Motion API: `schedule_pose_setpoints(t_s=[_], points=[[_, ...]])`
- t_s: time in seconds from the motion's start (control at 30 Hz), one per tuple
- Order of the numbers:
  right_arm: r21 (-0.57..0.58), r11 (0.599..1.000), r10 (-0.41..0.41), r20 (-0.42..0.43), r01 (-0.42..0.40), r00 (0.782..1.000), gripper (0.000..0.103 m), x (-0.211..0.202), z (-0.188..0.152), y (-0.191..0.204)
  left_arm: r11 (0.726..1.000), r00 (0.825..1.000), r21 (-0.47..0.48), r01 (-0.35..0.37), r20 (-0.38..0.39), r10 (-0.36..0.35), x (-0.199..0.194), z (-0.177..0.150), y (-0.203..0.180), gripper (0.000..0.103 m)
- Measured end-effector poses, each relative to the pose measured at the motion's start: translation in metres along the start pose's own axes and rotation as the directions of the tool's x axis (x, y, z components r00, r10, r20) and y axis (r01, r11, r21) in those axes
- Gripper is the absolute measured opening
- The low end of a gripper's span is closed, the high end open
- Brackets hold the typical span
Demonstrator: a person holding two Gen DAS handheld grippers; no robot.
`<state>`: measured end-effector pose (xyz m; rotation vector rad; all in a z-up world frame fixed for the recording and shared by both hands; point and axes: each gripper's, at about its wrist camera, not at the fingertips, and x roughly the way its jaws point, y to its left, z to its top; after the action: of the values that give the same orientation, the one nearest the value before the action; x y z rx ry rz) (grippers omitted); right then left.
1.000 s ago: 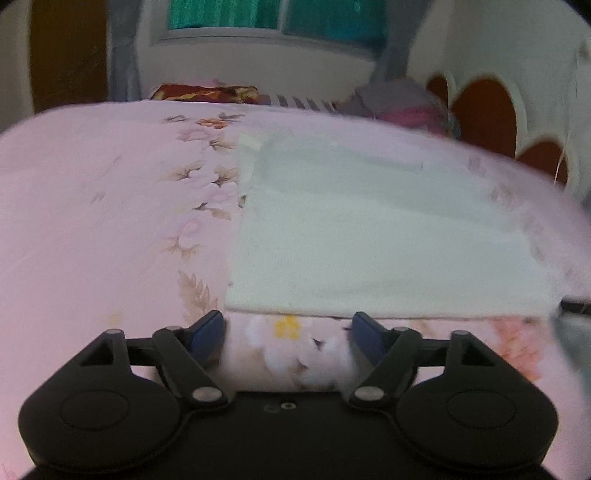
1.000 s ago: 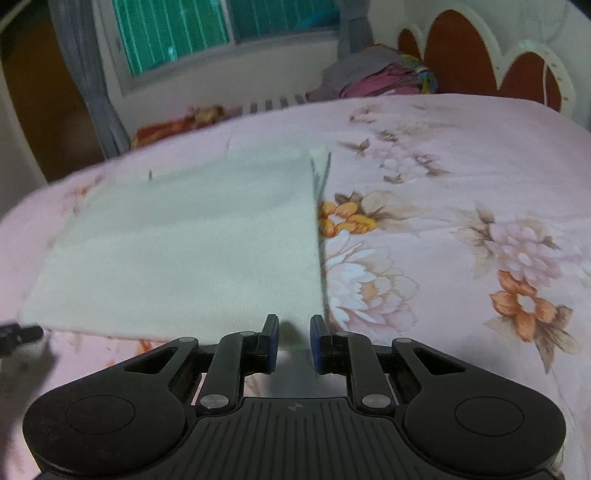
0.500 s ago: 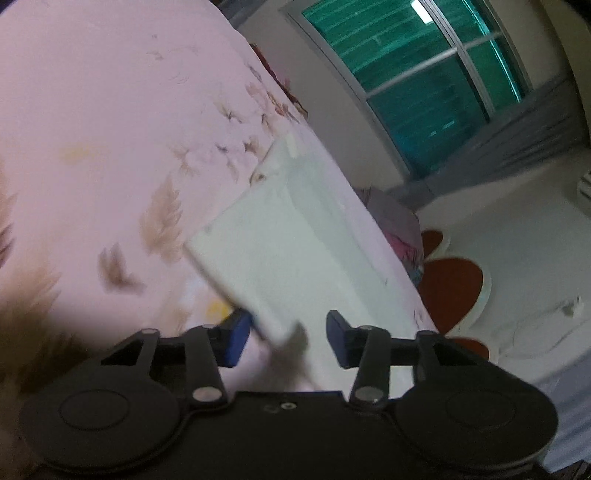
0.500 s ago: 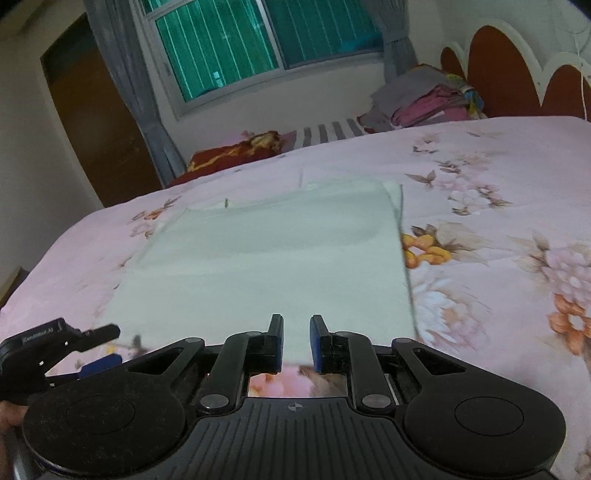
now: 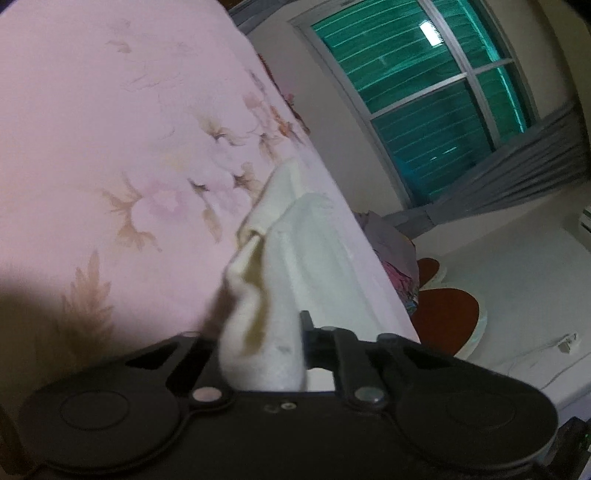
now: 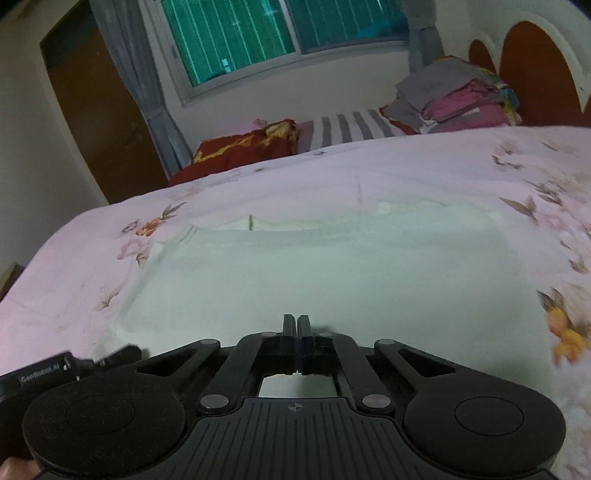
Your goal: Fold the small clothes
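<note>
A white cloth (image 6: pixel 332 266) lies spread flat on the pink flowered bedspread (image 6: pixel 443 166). In the left wrist view its near corner (image 5: pixel 273 295) is bunched up and lifted off the bedspread (image 5: pixel 110 147). My left gripper (image 5: pixel 266 332) is rolled to one side, its jaws closing with that corner pinched between them. The cloth hides one fingertip. My right gripper (image 6: pixel 297 325) sits shut over the middle of the cloth's near edge, and no fabric shows between its fingers. The left gripper (image 6: pixel 74 363) also shows at the cloth's near left corner in the right wrist view.
A stack of folded clothes (image 6: pixel 454 99) rests at the bed's far right by the red and white headboard (image 6: pixel 535 74). A red pillow (image 6: pixel 251 146) and striped bedding (image 6: pixel 347 129) lie along the far edge under the window (image 6: pixel 277 33). A brown wardrobe (image 6: pixel 92 110) stands far left.
The left gripper rolled over, came down on the cloth's corner and closed, bunching it up. The right gripper slid left from the cloth's right edge to its middle and shut.
</note>
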<state>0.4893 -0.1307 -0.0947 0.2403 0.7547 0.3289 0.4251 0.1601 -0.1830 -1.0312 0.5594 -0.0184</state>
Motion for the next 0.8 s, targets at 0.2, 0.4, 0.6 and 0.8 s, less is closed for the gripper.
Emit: schedule_pose_setpoints(t_s=[0.2,0.4,0.6,0.8], points=[[-0.023,0.999,-0.036,-0.072,0.035,0.997,0.0,0.021,-0.011,0.004,1.0,1.0,0.019,0.001,-0.004,-0.001,-0.01,-0.001,-0.003,0.009],[-0.045,0.998,-0.04,-0.104,0.036,0.994,0.0,0.026,-0.01,0.007,0.998,0.999,0.037,-0.044,0.025,0.043,-0.007,0.003,-0.007,0.019],[0.021,1.0,0.013,-0.096,-0.011,0.995,0.0,0.028,-0.012,-0.009,0.975,0.991,0.177,-0.131,0.015,0.131,-0.005,0.007,-0.036,0.007],[0.134,0.986,0.113,-0.075,-0.103,0.991,0.0,0.017,-0.003,-0.036,0.88,0.997,0.47,-0.065,-0.004,0.076,-0.007,-0.015,-0.123,0.007]])
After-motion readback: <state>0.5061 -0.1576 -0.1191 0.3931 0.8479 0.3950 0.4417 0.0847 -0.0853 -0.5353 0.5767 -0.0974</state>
